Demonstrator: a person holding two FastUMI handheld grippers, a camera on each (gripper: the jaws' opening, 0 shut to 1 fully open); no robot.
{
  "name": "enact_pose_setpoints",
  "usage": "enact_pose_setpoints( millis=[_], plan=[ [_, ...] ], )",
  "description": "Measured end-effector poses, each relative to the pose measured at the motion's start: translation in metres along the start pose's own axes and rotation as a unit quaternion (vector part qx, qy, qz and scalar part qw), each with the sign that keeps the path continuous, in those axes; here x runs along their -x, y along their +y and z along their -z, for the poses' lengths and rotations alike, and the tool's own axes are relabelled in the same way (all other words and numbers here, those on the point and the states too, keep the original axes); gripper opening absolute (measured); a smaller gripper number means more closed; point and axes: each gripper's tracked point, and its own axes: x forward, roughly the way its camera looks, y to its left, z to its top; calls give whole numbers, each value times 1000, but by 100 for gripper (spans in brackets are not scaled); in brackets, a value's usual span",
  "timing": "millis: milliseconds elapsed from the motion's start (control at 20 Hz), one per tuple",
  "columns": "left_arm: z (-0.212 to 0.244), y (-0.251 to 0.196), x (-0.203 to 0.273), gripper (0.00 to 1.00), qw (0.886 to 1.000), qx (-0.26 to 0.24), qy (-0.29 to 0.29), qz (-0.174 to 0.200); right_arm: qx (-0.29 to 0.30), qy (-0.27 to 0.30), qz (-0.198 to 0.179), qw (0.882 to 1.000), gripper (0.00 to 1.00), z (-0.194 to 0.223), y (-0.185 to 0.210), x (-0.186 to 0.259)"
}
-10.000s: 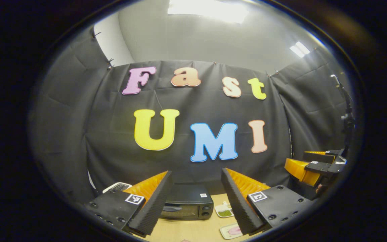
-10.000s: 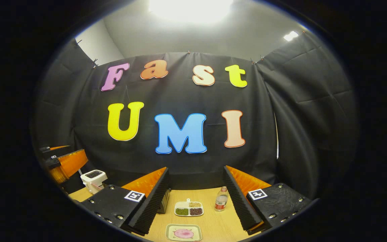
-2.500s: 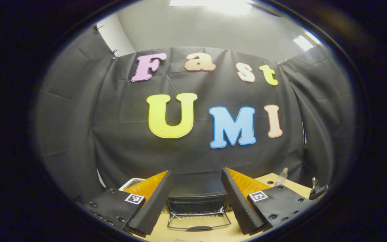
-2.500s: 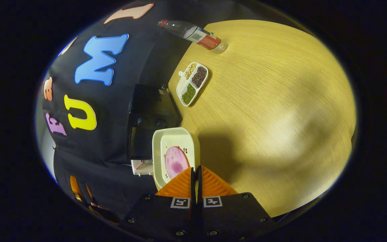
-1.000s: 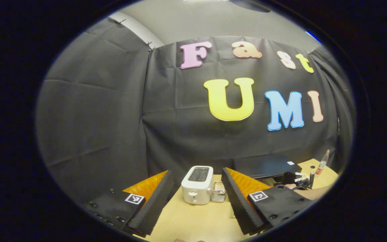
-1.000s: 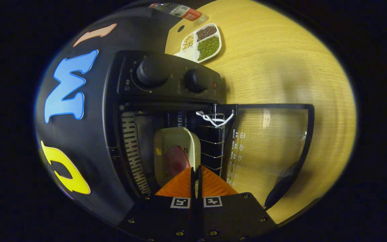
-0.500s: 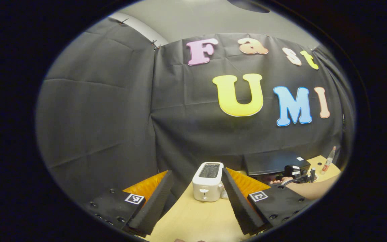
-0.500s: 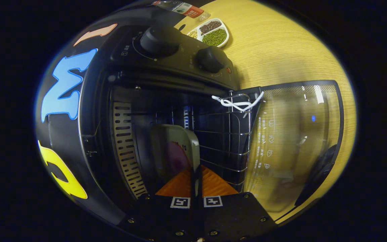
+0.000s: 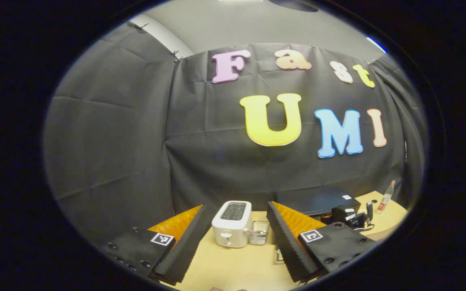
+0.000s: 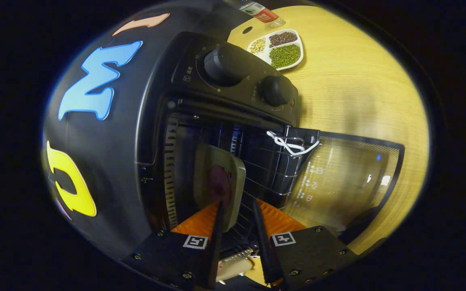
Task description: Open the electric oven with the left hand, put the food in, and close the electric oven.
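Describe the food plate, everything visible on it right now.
The plate is a pale, rounded-rectangular dish with a raised rim, glossy like plastic or ceramic, holding a flat round pinkish-purple food piece. It sits inside the open electric oven, against the wire rack, looking dim in the cavity's shade. The right claw has its fingers parted on either side of the plate's near edge, not pressing it. The view is rolled, so the plate appears on edge.
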Motion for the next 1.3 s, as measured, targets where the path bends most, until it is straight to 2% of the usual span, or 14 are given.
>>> enact_pose_setpoints(
  millis=[100, 200, 250, 350, 450, 600, 750, 800, 850, 900, 950, 1100, 1150, 1300],
  plan=[
    [-3, -16, -3, 100, 1000, 3, -4, 17, 53, 20, 24, 998, 43, -2, -15, 17],
    [-7, -35, -7, 97, 999, 4, -8, 36, 114, 24, 34, 993, 44, -11, -22, 36],
    [-8, -44, -9, 100, 999, 3, -8, 44, 144, 26, 33, 989, 43, -15, -21, 46],
    [-9, -61, -13, 97, 998, 5, -5, 61, 206, 27, 28, 978, 44, -26, -21, 71],
    [-4, -79, -16, 100, 997, 11, 2, 80, 269, 23, 15, 963, 43, -39, -16, 97],
    [-4, -106, -16, 98, 994, 19, 7, 104, 376, 0, -3, 926, 43, -68, -11, 141],
    [-9, -131, -12, 100, 993, 15, 0, 119, 452, -47, -45, 889, 44, -101, 18, 192],
    [-13, -139, -9, 100, 992, 15, -4, 122, 480, -71, -61, 872, 43, -114, 29, 212],
    [-14, -151, -7, 91, 992, 15, -4, 126, 510, -94, -75, 852, 43, -124, 41, 233],
    [-15, -164, -2, 100, 991, 18, -3, 132, 537, -113, -94, 831, 43, -134, 57, 255],
    [-19, -177, 3, 100, 990, 23, -4, 139, 555, -135, -111, 813, 43, -141, 66, 276],
    [-42, -201, 17, 100, 989, 26, -27, 142, 571, -187, -159, 784, 43, -161, 89, 330],
    [-50, -208, 20, 91, 989, 27, -36, 143, 572, -207, -175, 774, 43, -171, 99, 346],
    [-62, -227, 25, 96, 988, 21, -51, 146, 577, -262, -208, 745, 43, -195, 117, 389]
  ],
)
